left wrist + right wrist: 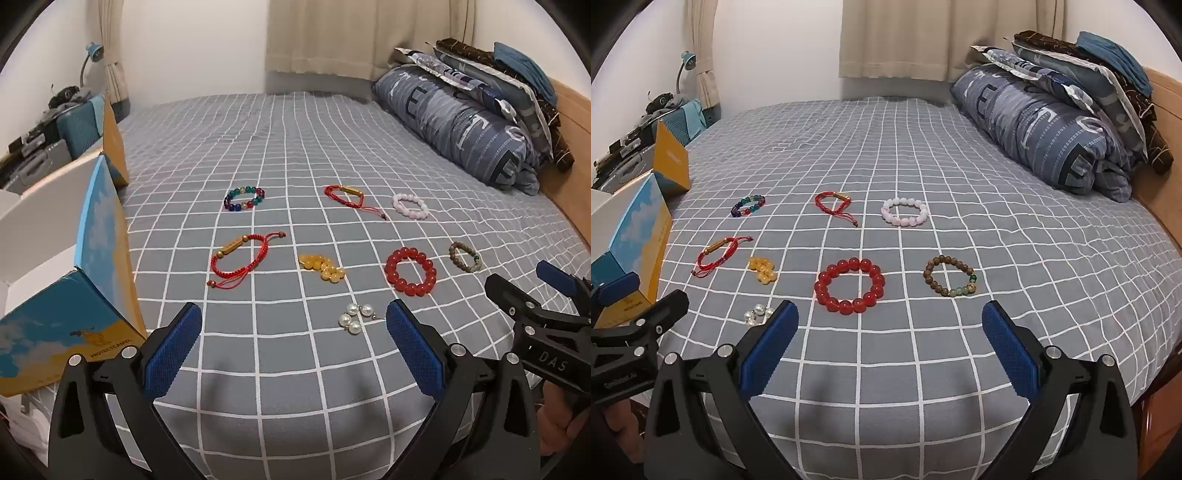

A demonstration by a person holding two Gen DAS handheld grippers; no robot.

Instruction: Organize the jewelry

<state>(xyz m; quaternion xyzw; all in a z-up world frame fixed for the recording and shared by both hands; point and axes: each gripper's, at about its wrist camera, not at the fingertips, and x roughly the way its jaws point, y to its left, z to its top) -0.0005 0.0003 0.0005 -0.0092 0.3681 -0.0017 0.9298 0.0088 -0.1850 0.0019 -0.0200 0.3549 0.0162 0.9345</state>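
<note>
Eight pieces of jewelry lie spread on a grey bedsheet [295, 129] crossed by a white grid, all of them ahead of two grippers that hang over the near edge of the bed, tilted downward. The left gripper [293, 325] has its jaws wide apart with nothing between them; the pearls [355, 316], four glossy white beads in a tight cluster, lie nearest it, just inside its right finger. The right gripper [890, 323] is likewise spread and empty, with the red beads [849, 286], a ring of large translucent spheres, lying just beyond its fingertips.

Past the pearls sits the amber bracelet [322, 267], bunched in a yellow heap. To its left lies a red cord [240, 258], braided and looped, carrying a gold tube and wooden end beads. A second red cord [349, 197] of the same make lies in the far row. Beside that one is the pink bracelet [410, 206], a ring of pale milky beads. At the far left of that row lies the multicolour bracelet [244, 198], glass beads in green, blue, red and purple. The wooden bracelet [951, 275], small brown beads with a few green ones, lies right of the red beads.

One open cardboard box [96, 236], printed blue and yellow, stands at the bed's left edge. A rolled blue quilt [1045, 133] and folded bedding are stacked against the wooden headboard on the right.
</note>
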